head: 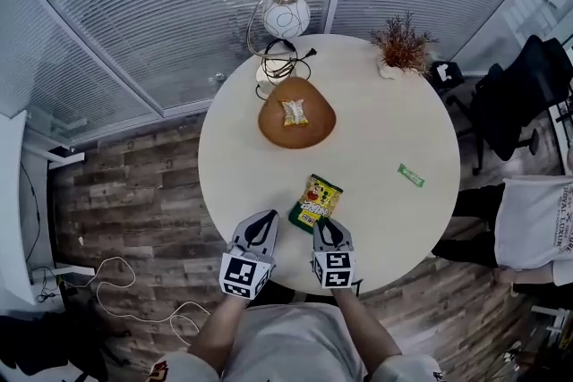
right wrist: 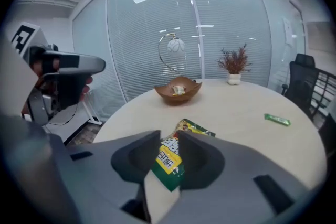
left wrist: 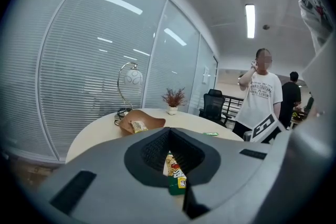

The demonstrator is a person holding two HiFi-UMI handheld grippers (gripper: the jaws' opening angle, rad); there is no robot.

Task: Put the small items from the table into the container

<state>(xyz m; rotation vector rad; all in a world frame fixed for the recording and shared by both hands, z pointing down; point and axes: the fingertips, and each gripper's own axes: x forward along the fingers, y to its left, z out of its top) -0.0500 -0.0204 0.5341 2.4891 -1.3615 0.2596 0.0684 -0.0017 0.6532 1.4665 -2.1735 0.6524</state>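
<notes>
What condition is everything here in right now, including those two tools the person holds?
Left hand-held gripper: jaws shut, empty.
Right hand-held gripper: jaws slightly apart, snack packet showing between them.
Snack packet: flat on the table.
Green stick: flat on the table, untouched.
Bowl: upright, holding one small packet.
Lamp: upright, looks unlit.
Plant: upright.

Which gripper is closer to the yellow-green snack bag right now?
Right. The right gripper is at the near edge of the snack bag, lined up with it. The left gripper sits off to the bag's left, apart from it.
</notes>
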